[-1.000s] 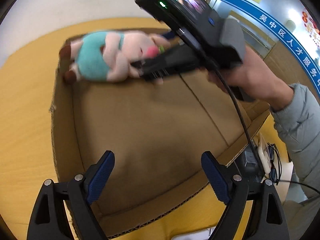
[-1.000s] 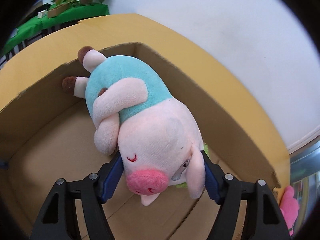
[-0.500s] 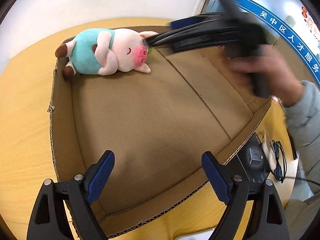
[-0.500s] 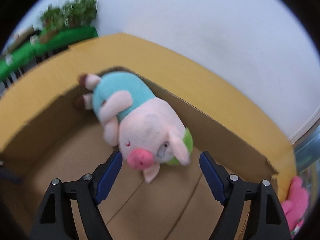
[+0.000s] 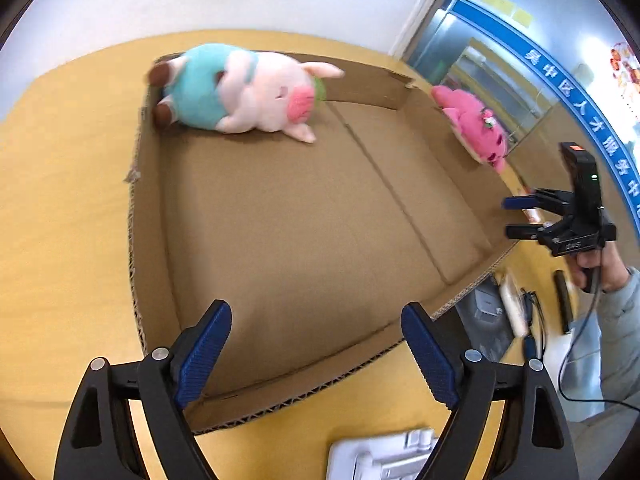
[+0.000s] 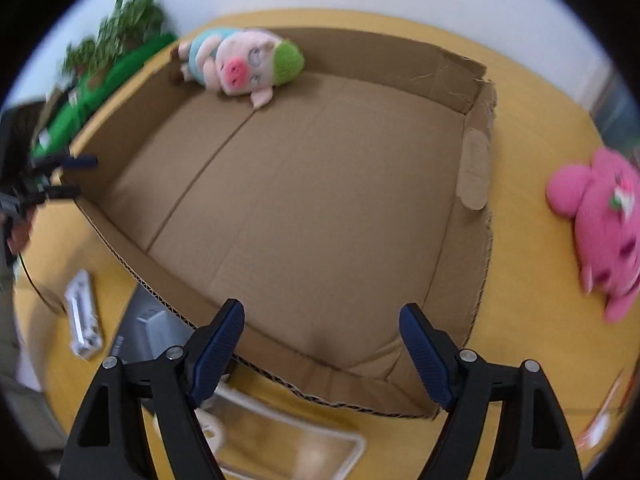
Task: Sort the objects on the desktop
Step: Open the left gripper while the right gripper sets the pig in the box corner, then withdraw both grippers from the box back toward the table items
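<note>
Shallow brown corrugated cardboard box [image 5: 280, 220] sits on the yellow wooden tabletop [image 5: 60, 200]. Pink plush pig in a teal shirt with a green cap [image 5: 240, 92] lies on its side in the far corner of the box, against the back wall; seen in both wrist views [image 6: 240, 64].

Bright pink plush toy with dark spots [image 6: 600, 232] lies outside the box on the tabletop, just beyond the box's side wall.

Left gripper [image 5: 316, 356]: blue-padded jaws wide apart, nothing between them, poised above the box's near rim.

Right gripper [image 6: 320, 352]: jaws wide, having just been opening over the last second; nothing between them, the pig lying well clear. From the left wrist view it [image 5: 524, 218] hangs past the box's side edge, held by a hand [image 5: 596, 268] in a grey sleeve [image 5: 616, 328].

White plastic object [image 6: 82, 320] lies on the tabletop near the box's front edge; blurred.
</note>
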Demonstrator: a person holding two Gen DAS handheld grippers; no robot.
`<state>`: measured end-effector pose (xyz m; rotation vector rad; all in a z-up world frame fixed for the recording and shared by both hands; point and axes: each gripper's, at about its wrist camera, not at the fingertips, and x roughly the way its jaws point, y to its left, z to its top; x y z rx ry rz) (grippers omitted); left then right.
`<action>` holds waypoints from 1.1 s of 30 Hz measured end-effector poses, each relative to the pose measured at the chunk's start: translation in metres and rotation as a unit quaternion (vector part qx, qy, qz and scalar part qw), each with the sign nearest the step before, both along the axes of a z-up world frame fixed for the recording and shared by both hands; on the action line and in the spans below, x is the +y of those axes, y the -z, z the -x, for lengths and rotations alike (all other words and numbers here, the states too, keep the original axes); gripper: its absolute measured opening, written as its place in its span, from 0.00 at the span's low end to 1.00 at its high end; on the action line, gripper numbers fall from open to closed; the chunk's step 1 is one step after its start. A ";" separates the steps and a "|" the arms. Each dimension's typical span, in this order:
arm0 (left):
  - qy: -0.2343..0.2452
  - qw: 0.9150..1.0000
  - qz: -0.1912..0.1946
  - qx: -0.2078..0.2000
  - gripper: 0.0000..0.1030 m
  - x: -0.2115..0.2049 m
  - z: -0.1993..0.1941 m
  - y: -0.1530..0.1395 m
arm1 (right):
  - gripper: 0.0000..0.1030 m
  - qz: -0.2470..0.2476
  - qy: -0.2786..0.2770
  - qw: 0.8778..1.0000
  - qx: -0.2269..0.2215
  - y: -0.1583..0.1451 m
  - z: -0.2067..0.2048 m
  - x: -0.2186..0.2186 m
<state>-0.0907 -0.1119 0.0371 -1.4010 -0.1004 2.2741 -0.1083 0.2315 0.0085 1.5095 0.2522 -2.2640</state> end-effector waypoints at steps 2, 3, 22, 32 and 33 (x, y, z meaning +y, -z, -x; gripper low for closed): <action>0.000 1.000 0.010 0.001 0.87 0.002 -0.009 0.001 | 0.77 -0.028 0.010 0.999 0.019 0.003 -0.012 0.003; -0.002 1.000 0.011 0.000 0.87 0.004 -0.014 0.000 | 0.77 -0.025 0.006 0.999 0.035 0.004 -0.023 0.004; -0.059 0.995 0.065 0.037 0.87 0.015 -0.033 0.004 | 0.78 0.063 -0.011 0.994 0.088 -0.059 0.000 -0.079; -0.047 0.994 0.078 0.063 0.87 0.028 -0.032 0.009 | 0.78 -0.004 0.140 0.990 -0.001 0.025 0.155 -0.106; -0.043 0.994 0.077 0.063 0.86 0.028 -0.032 0.008 | 0.78 -0.030 0.138 0.990 0.005 0.033 0.167 -0.116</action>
